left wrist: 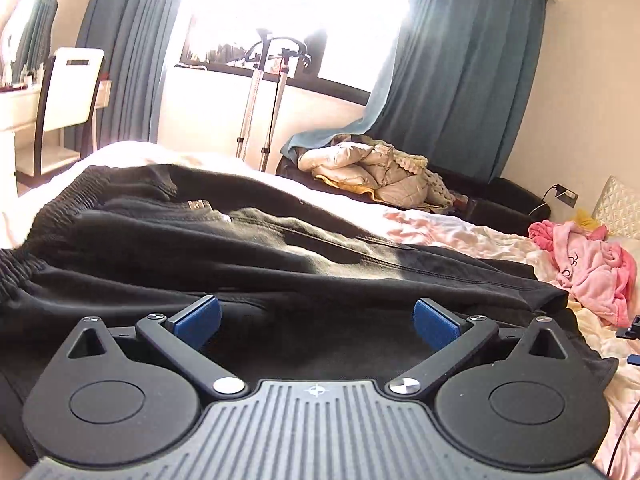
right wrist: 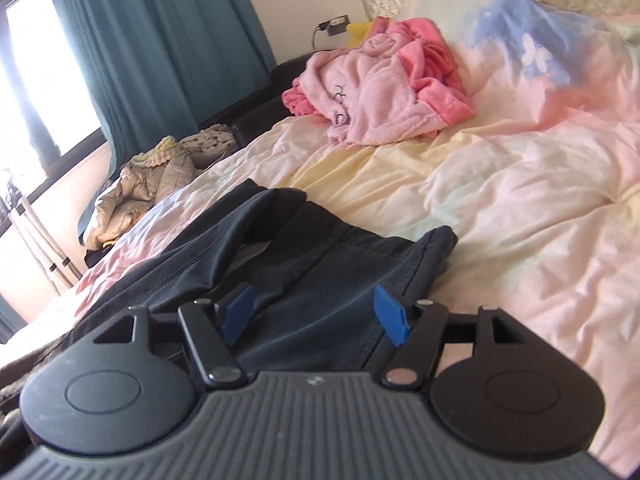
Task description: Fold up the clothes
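The left gripper [left wrist: 316,322] hangs wide open over the black pants [left wrist: 240,248] lying on the bed [left wrist: 460,236]. A pink robe [left wrist: 592,268] sits far right. Teal curtains [left wrist: 452,68] hang far back.

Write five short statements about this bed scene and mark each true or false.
1. The left hand-held gripper is shut on cloth. False: its jaws stand wide apart and hold nothing.
2. The black trousers lie spread on the bed. True.
3. The pink robe is neatly folded. False: it lies in a crumpled heap near the pillow.
4. The right hand-held gripper is open above the trousers' leg end. True.
5. The curtains are red. False: they are teal.
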A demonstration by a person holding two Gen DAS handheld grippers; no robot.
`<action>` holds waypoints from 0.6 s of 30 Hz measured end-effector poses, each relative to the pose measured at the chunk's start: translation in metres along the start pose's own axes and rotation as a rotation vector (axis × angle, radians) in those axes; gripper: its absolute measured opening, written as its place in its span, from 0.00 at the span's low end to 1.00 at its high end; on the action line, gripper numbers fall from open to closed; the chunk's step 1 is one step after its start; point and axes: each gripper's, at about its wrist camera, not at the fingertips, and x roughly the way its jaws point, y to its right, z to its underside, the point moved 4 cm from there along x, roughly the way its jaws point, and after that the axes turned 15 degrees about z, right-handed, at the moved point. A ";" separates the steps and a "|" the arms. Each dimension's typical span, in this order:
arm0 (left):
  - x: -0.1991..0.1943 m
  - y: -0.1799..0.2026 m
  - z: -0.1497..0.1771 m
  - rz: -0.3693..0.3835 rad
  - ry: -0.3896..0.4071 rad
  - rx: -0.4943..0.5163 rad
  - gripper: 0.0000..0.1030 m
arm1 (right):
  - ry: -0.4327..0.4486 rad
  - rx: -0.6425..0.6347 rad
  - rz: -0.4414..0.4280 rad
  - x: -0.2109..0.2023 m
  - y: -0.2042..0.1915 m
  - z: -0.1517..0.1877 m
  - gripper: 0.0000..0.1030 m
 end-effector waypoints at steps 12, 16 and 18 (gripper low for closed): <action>-0.096 -0.104 -0.030 -0.159 0.176 -0.266 1.00 | -0.212 0.268 -0.004 0.077 0.047 0.012 0.62; -0.104 -0.138 -0.029 -0.193 0.251 -0.419 1.00 | -0.215 0.344 -0.071 0.082 0.039 0.014 0.54; -0.103 -0.149 -0.030 -0.212 0.269 -0.463 1.00 | -0.226 0.333 -0.069 0.086 0.030 0.017 0.53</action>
